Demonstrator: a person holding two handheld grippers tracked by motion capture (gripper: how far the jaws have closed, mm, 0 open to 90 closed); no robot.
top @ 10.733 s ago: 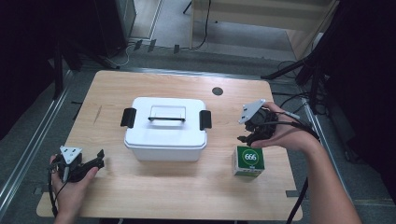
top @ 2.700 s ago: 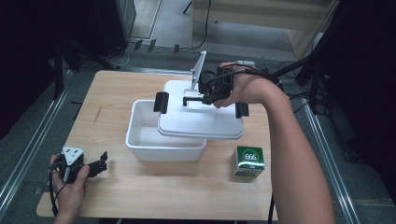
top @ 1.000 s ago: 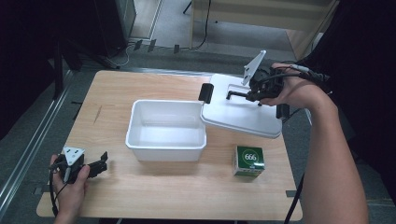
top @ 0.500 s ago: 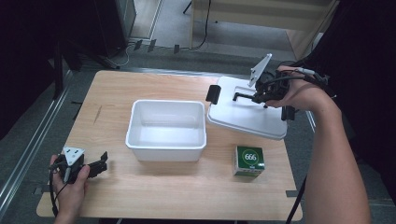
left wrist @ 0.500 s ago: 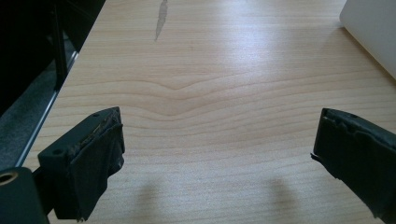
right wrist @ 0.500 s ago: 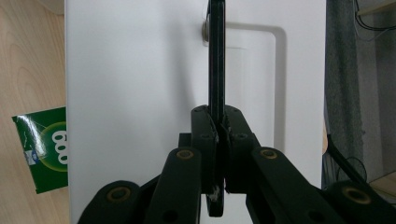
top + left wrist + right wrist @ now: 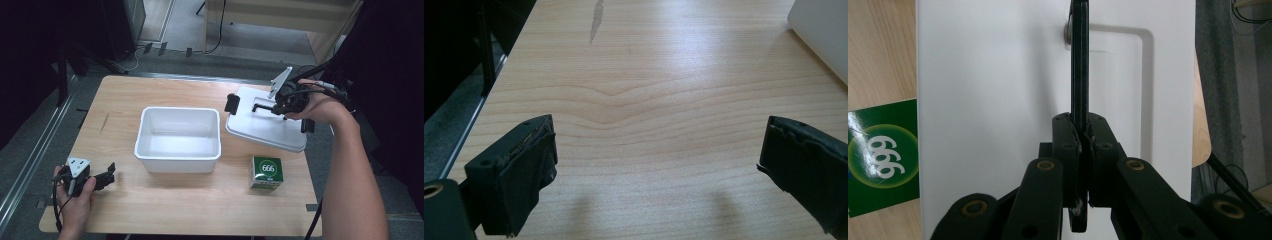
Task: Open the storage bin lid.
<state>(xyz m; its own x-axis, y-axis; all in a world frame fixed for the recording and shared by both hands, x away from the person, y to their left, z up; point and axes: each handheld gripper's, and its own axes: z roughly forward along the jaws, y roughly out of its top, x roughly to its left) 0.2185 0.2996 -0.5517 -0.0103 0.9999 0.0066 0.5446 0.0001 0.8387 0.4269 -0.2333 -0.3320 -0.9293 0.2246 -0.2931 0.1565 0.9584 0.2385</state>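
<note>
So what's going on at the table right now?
The right gripper is shut on the thin black handle of the flat white plastic lid, holding it to the right of the open white plastic tub. A small green carton stands in front of the lid. The left gripper rests open at the wooden table's near-left corner.

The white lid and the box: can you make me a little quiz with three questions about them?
1. True or false: the lid sits on the white box.
2. What does the right gripper pinch: A the lid's black handle, B the green carton, C nothing?
3. Fill in: the left gripper has its jaws ____ over bare table.

Key: 1 false, the lid lies to the right of the box. 2 A. 3 open.
</note>
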